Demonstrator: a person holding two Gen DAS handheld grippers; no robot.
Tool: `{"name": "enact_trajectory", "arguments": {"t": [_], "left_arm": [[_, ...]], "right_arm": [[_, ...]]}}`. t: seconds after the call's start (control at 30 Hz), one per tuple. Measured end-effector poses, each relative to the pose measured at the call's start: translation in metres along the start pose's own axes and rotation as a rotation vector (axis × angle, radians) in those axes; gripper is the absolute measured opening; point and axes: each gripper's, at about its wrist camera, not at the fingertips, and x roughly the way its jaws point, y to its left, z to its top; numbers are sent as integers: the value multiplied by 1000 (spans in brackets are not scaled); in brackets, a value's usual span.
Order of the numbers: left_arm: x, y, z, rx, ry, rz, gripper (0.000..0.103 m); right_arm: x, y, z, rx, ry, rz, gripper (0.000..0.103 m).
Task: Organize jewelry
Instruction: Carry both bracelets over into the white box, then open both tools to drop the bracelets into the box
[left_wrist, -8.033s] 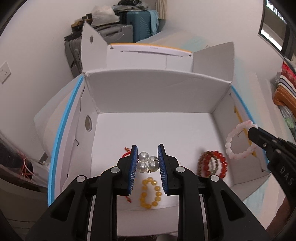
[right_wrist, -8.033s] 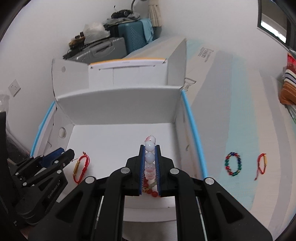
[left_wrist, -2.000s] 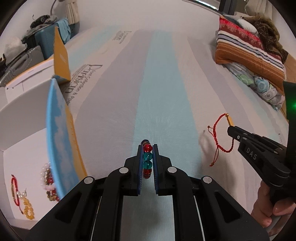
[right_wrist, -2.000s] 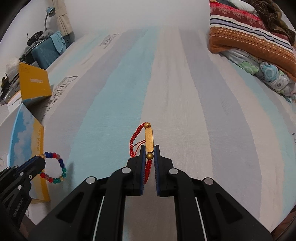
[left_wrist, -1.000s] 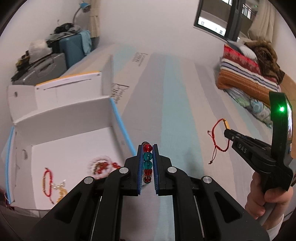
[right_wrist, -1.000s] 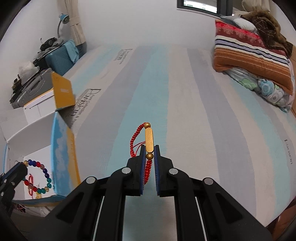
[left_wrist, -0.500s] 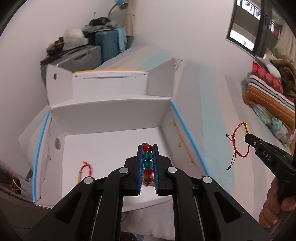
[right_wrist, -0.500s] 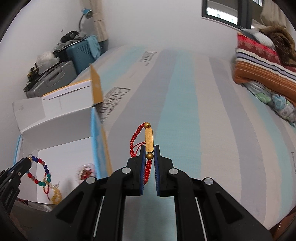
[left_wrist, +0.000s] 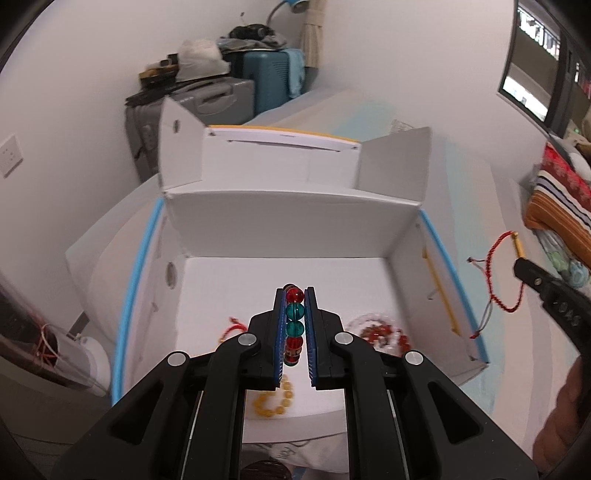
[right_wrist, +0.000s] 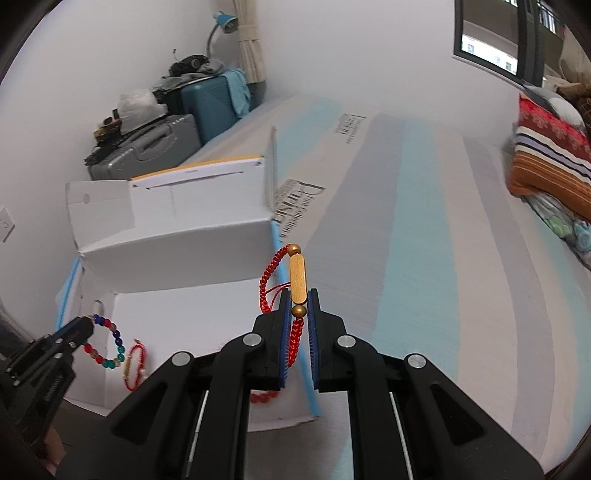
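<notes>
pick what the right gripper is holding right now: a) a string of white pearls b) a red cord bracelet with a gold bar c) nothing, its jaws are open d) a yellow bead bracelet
b: in the right wrist view the right gripper is shut on the red cord bracelet, pinching it just below the gold bar, which stands above the fingertips; the yellow bead bracelet lies on the floor of the white box.

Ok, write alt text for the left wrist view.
The left hand-held gripper is shut on a bracelet of red and green beads, held over an open white cardboard box on a bed. Several bracelets already lie in the box. At right, the other hand-held gripper carries a red cord bracelet.
</notes>
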Motion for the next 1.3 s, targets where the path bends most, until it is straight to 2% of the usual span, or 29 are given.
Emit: {"name": "enact_trajectory", "arguments": {"t": [0.17, 0.47, 0.8, 0.97, 1.03, 1.1, 1.17, 1.23, 1.3], "left_arm": [[8, 15, -1, -17, 18, 18, 9], [27, 29, -7, -31, 51, 30, 9], [57, 36, -13, -32, 119, 50, 9], [58, 38, -13, -41, 107, 80, 12], [57, 40, -13, -49, 104, 73, 22], [55, 41, -14, -54, 100, 83, 27], [50, 43, -14, -67, 84, 89, 41], [40, 46, -14, -88, 47, 100, 71], [29, 48, -13, -100, 0, 118, 85]], "right_arm": [[9, 21, -1, -34, 14, 23, 8], [52, 48, -18, -68, 100, 62, 8], [92, 66, -33, -95, 198, 58, 8], [102, 65, -39, -83, 219, 64, 10], [102, 65, -40, -78, 222, 75, 10], [99, 64, -40, -72, 219, 86, 20], [95, 64, -39, -68, 203, 91, 42], [88, 64, -37, -61, 180, 98, 56], [79, 61, -36, -52, 160, 100, 62]]}}
